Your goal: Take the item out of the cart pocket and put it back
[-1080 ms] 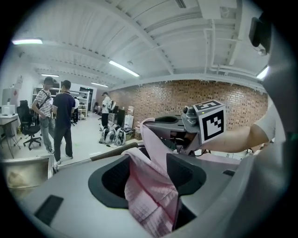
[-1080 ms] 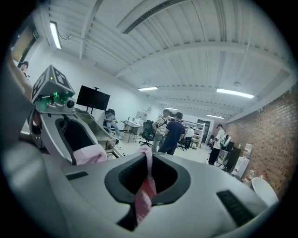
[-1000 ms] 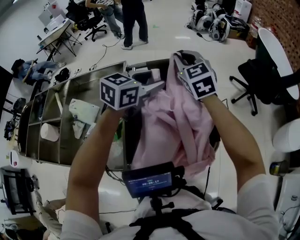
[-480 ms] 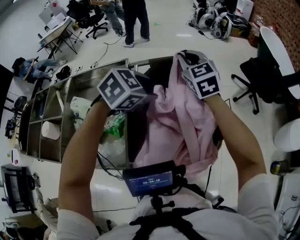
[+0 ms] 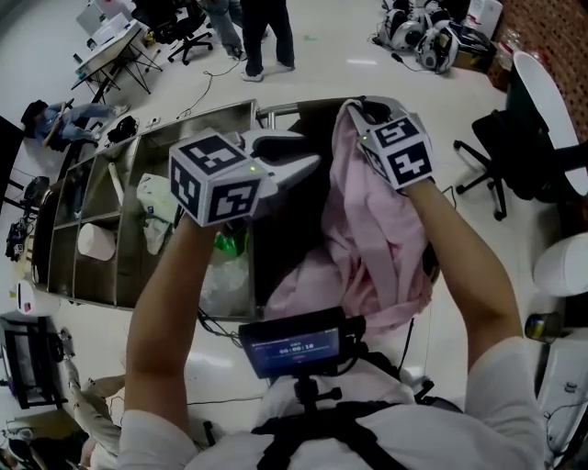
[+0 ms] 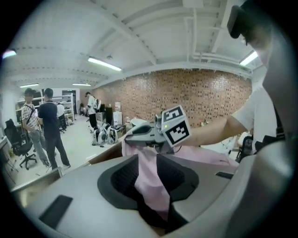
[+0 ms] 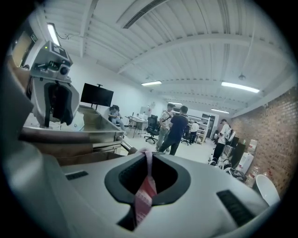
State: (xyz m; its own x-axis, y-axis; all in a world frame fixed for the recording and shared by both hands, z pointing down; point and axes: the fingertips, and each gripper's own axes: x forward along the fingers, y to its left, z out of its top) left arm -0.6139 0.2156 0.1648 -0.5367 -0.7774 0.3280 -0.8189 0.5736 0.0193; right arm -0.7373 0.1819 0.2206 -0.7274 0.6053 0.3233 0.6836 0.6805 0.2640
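A pink garment (image 5: 377,229) hangs from the cart's dark pocket (image 5: 276,243) at the right end of the steel cart (image 5: 138,156). My right gripper (image 5: 354,115) is shut on the garment's top edge and holds it up; in the right gripper view a thin pink fold with a red-and-white strip (image 7: 145,186) is pinched between its jaws. My left gripper (image 5: 312,165) points right at the garment's left edge. Its jaws are closing, with pink cloth (image 6: 153,181) caught between the pads. The right gripper (image 6: 144,135) is also visible just beyond them.
The cart's compartments hold a white roll (image 5: 95,240), a white bag (image 5: 158,207) and a green item (image 5: 230,243). People (image 5: 257,27) stand on the floor beyond the cart. A black office chair (image 5: 514,138) is at the right. A small screen (image 5: 294,344) sits at my chest.
My left gripper pulled back left, then swung its jaws onto the garment's left edge. The right gripper kept the garment raised and barely moved.
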